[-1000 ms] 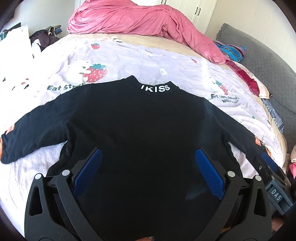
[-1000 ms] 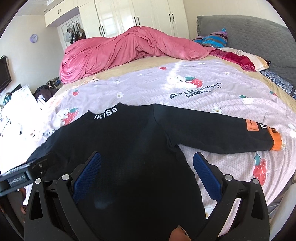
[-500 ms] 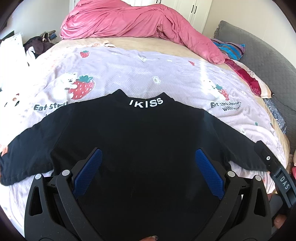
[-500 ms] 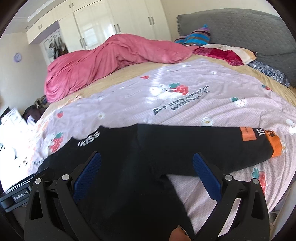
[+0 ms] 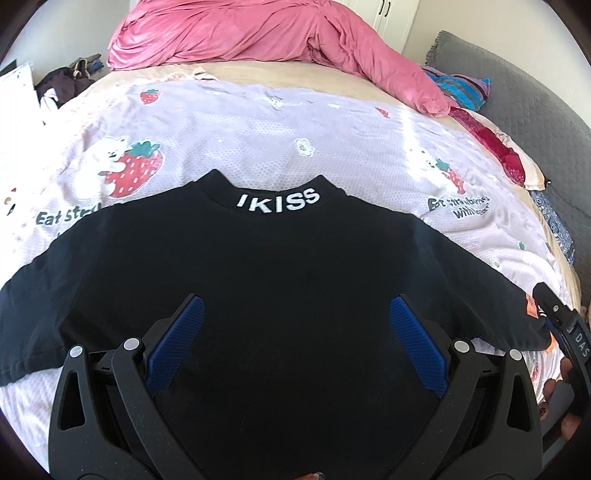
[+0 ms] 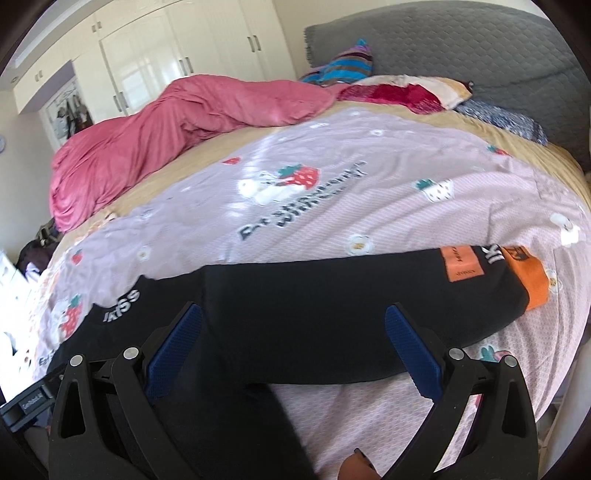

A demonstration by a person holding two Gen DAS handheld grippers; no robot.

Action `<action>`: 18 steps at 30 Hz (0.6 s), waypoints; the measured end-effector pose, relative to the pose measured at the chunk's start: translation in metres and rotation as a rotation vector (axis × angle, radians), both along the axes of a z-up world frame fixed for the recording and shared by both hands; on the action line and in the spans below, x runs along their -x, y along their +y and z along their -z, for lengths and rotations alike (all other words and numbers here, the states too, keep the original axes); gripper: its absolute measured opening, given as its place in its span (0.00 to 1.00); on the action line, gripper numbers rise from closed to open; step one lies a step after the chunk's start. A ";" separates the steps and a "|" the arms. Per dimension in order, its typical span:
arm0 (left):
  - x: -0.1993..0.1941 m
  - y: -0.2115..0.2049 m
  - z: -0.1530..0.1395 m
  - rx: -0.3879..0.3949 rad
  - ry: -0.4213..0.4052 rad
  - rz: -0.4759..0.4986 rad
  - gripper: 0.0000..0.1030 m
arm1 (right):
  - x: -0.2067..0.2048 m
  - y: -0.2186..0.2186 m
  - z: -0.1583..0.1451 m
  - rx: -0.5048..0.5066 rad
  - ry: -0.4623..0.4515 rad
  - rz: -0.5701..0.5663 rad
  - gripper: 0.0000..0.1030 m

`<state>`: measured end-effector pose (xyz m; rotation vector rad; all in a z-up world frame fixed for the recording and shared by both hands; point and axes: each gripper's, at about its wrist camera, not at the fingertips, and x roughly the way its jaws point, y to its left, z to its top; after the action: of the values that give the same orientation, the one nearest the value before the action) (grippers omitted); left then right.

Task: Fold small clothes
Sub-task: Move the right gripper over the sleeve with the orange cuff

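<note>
A small black long-sleeved top (image 5: 288, 280) lies flat on the bed, its collar with white "IKISS" lettering (image 5: 277, 201) pointing away from me. My left gripper (image 5: 293, 332) hovers open over the top's lower body, blue pads wide apart. My right gripper (image 6: 293, 338) hangs open above the top's right sleeve (image 6: 332, 295), which stretches right to an orange cuff (image 6: 532, 280) with an orange patch. Part of the right gripper (image 5: 565, 332) shows at the left wrist view's right edge.
The top rests on a lilac strawberry-print sheet (image 5: 258, 129). A pink duvet (image 5: 258, 33) is heaped at the far side. Pillows (image 6: 406, 92) and a grey headboard (image 6: 461, 48) lie to the right. White wardrobes (image 6: 166, 62) stand behind; clutter (image 5: 66, 81) sits far left.
Both grippers have drawn back and lowered toward the near hem. The right gripper has swung rightward, so the right sleeve now lies between its fingers. Both stay open.
</note>
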<state>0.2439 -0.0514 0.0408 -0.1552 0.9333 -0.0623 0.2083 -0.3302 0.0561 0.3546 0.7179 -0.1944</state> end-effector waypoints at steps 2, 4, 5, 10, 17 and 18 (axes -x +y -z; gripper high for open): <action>-0.003 -0.003 0.001 0.005 -0.002 0.010 0.92 | 0.001 -0.008 0.005 -0.013 0.007 0.022 0.96; -0.005 -0.009 0.002 0.007 -0.008 0.026 0.92 | 0.002 -0.016 0.010 -0.017 0.014 0.046 0.96; -0.007 -0.011 0.003 0.005 -0.008 0.032 0.92 | 0.003 -0.021 0.013 -0.019 0.018 0.061 0.96; -0.014 -0.028 0.011 0.006 0.002 0.077 0.92 | 0.013 -0.047 0.026 -0.042 0.034 0.149 0.96; -0.017 -0.038 0.024 -0.007 0.022 0.116 0.92 | 0.032 -0.091 0.042 -0.112 0.047 0.333 0.96; -0.018 -0.038 0.025 -0.009 0.022 0.117 0.92 | 0.035 -0.097 0.044 -0.123 0.049 0.360 0.96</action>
<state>0.2616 -0.0899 0.0157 -0.0929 0.9645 -0.1645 0.1729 -0.4268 0.0118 0.5982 0.7122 -0.5018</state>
